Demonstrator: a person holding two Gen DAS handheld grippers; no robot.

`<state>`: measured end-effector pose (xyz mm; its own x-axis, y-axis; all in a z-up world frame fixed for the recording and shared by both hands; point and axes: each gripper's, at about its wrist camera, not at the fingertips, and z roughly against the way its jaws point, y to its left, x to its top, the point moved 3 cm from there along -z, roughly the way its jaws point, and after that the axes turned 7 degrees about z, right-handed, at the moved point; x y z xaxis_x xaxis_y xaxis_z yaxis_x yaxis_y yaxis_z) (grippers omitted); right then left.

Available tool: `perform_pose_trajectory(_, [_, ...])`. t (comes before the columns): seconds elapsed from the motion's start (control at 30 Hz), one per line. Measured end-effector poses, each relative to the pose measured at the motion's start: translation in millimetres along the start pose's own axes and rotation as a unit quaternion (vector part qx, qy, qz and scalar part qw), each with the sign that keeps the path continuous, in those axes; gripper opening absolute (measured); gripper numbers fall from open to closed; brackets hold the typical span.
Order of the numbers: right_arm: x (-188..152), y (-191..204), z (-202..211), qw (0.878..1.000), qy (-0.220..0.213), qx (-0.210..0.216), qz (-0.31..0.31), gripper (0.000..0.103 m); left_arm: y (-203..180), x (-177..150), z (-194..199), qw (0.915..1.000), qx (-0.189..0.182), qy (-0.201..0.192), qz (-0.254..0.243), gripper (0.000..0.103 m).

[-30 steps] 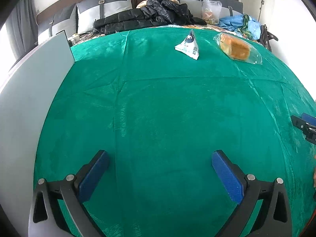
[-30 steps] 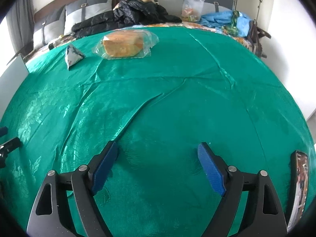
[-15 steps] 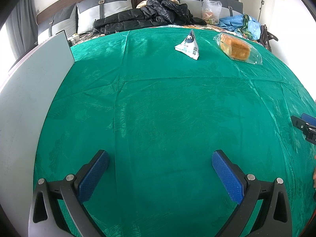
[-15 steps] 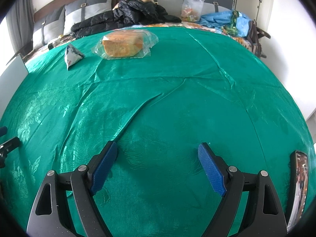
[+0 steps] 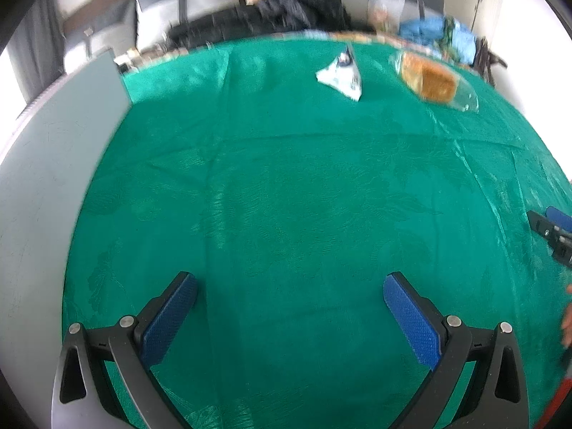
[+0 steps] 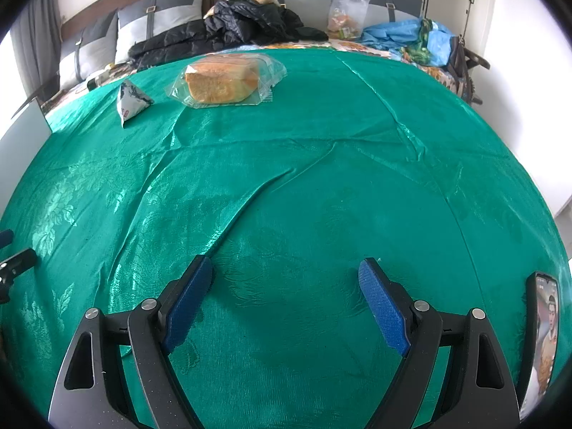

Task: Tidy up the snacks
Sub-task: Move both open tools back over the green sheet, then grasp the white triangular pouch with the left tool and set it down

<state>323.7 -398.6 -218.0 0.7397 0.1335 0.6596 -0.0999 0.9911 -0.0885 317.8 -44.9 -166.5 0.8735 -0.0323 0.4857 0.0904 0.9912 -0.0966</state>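
Observation:
A loaf of bread in a clear wrapper point(image 6: 223, 80) lies at the far side of the green tablecloth point(image 6: 321, 196); it also shows in the left wrist view point(image 5: 430, 80). A small white triangular snack pack point(image 6: 131, 103) lies just left of it, and shows in the left wrist view point(image 5: 341, 75). My left gripper point(image 5: 289, 282) is open and empty, low over the near cloth. My right gripper point(image 6: 286, 268) is open and empty, low over the near cloth. Both snacks are far ahead of both grippers.
A grey board point(image 5: 53, 164) stands along the left edge. A phone point(image 6: 541, 336) lies at the near right. A black jacket point(image 6: 243, 23), a clear bag point(image 6: 346, 10) and blue cloth point(image 6: 404, 37) sit behind the cloth. The right gripper's tip point(image 5: 552, 225) shows at the left view's right edge.
The left wrist view has tilted down a little and is blurred by motion. The right gripper has edged slightly forward. Both stay open and the snacks have not moved.

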Motion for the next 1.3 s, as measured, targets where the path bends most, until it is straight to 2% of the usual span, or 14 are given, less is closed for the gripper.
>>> perform_pose_trajectory(0.1, [-0.1, 0.0, 0.1, 1.0, 0.0, 0.0, 0.0, 0.086, -17.6, 37.3, -2.5, 0.9993, -0.033, 0.009, -0.015, 0.103])
perform_pose_trajectory(0.13, [0.1, 0.0, 0.0, 1.0, 0.0, 0.0, 0.0, 0.086, -22.2, 46.3, -1.8, 0.9991, -0.035, 0.005, -0.022, 0.103])
perform_pose_trajectory(0.23, [0.1, 0.0, 0.0, 1.0, 0.0, 0.0, 0.0, 0.086, -43.2, 100.8, -17.2, 0.9982, -0.041, 0.011, -0.042, 0.103])
perform_pose_trajectory(0.33, [0.1, 0.0, 0.1, 1.0, 0.0, 0.0, 0.0, 0.086, -56.2, 142.1, -38.7, 0.998, -0.046, 0.019, -0.039, 0.103])
perform_pose_trajectory(0.4, [0.0, -0.1, 0.1, 1.0, 0.0, 0.0, 0.0, 0.086, -62.6, 163.8, -59.3, 0.9982, -0.034, 0.033, -0.036, 0.102])
perform_pose_trajectory(0.5, [-0.1, 0.1, 0.2, 1.0, 0.0, 0.0, 0.0, 0.086, -69.3, 182.3, -83.4, 0.9984, -0.014, 0.044, -0.033, 0.097])
perform_pose_trajectory(0.6, [-0.1, 0.1, 0.2, 1.0, 0.0, 0.0, 0.0, 0.086, -72.5, 188.7, -100.2, 0.9985, -0.015, 0.048, -0.024, 0.09])
perform_pose_trajectory(0.63, [0.1, 0.1, 0.0, 1.0, 0.0, 0.0, 0.0, 0.086, -73.7, 191.2, -102.9, 0.9985, -0.018, 0.047, -0.023, 0.079])
perform_pose_trajectory(0.67, [0.1, 0.1, 0.0, 1.0, 0.0, 0.0, 0.0, 0.086, -74.1, 190.9, -103.7, 0.9987, -0.018, 0.041, -0.025, 0.063])
perform_pose_trajectory(0.7, [0.0, 0.0, 0.1, 1.0, 0.0, 0.0, 0.0, 0.086, -75.5, 191.6, -102.6, 0.9991, -0.009, 0.025, -0.032, 0.051])
perform_pose_trajectory(0.9, [-0.1, 0.1, 0.1, 1.0, 0.0, 0.0, 0.0, 0.086, -61.3, 173.5, -81.5, 0.9991, -0.017, -0.014, -0.036, 0.051])
perform_pose_trajectory(0.97, [0.1, 0.0, 0.0, 1.0, 0.0, 0.0, 0.0, 0.086, -48.8, 156.4, -61.9, 0.9991, -0.019, -0.021, -0.033, 0.051])
perform_pose_trajectory(1.1, [0.0, 0.1, 0.0, 1.0, 0.0, 0.0, 0.0, 0.086, -18.8, 113.6, -19.7, 0.999, 0.001, -0.026, -0.035, 0.051])
perform_pose_trajectory(1.3, [0.0, 0.0, 0.0, 1.0, 0.0, 0.0, 0.0, 0.086, 18.1, 51.3, 29.0, 0.9998, 0.001, -0.021, 0.002, 0.052])
